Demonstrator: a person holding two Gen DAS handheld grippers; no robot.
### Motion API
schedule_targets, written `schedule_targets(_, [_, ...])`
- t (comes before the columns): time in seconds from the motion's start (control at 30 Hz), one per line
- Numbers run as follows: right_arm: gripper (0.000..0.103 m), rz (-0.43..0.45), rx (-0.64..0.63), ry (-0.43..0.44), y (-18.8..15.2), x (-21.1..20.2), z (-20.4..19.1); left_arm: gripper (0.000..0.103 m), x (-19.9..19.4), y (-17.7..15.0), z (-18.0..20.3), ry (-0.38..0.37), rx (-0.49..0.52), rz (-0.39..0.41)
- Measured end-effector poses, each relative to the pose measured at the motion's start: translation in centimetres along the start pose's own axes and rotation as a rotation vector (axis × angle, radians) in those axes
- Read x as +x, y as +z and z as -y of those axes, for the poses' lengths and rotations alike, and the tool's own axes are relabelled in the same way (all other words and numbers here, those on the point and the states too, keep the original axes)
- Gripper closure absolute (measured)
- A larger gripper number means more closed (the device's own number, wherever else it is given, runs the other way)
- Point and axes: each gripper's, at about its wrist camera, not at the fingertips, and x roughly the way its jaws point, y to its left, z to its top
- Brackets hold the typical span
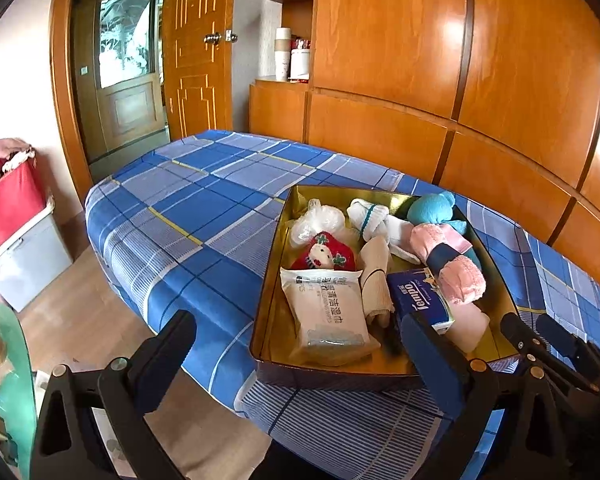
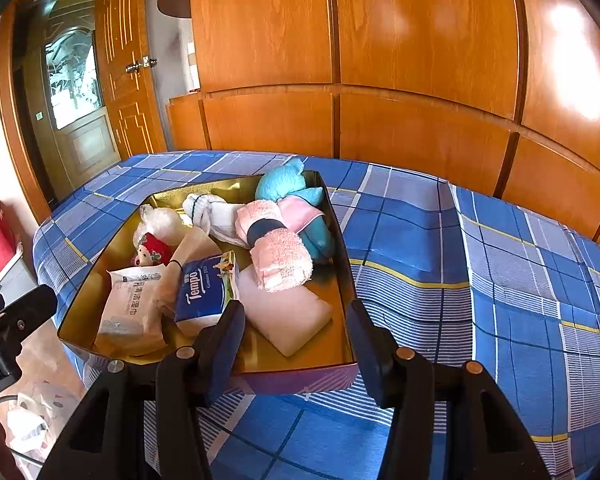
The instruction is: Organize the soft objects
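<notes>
From the left wrist camera we see our left gripper [image 1: 300, 344] spread wide with nothing between its fingers, held at the near edge of the bed [image 1: 204, 216], its right finger just over the near rim of the gold-lined box [image 1: 268, 304]. The box sits on the blue plaid sheet toward the right, and it is full: a wet-wipes pack [image 1: 328, 312] at the near left, a red doll [image 1: 324, 254] and a clear plastic bag [image 1: 318, 218] behind it, a beige cloth roll [image 1: 376, 276] in the middle, a blue Tempo tissue pack [image 1: 418, 298] to the right, a pink towel roll [image 1: 450, 260] with a dark band, white socks [image 1: 374, 216] and a teal plush [image 1: 432, 206] at the far end. Our right gripper [image 1: 540, 340] pokes in at the near right. Switching to the right wrist camera, we find the right gripper [image 2: 296, 328] also wide apart and empty, hovering over the box's [image 2: 348, 264] near rim, above a pale pink pad [image 2: 288, 316]. The Tempo tissue pack [image 2: 206, 292] lies just left of it, the pink towel roll [image 2: 276, 248] beyond, the teal plush [image 2: 288, 186] far, and the wet-wipes pack [image 2: 132, 308] at the left. The left gripper's finger [image 2: 24, 312] enters from the left, outside the box.
</notes>
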Motion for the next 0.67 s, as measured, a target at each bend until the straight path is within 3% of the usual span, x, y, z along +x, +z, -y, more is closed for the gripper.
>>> schedule_targets(0.37, [0.050, -0.017, 0.004, 0.001, -0.32, 0.51, 0.14, 0.000, -0.38, -0.12, -0.08, -0.020, 0.000, 0.045])
schedule_targets(0.6, [0.050, -0.024, 0.004, 0.001, -0.31, 0.74, 0.28, 0.006, -0.09, -0.10, 0.38, -0.020, 0.030, 0.043])
schedule_targets(0.67, [0.050, -0.023, 0.010, 0.000, -0.28, 0.74, 0.39, 0.000, 0.05, -0.02, 0.41, -0.018, 0.031, 0.038])
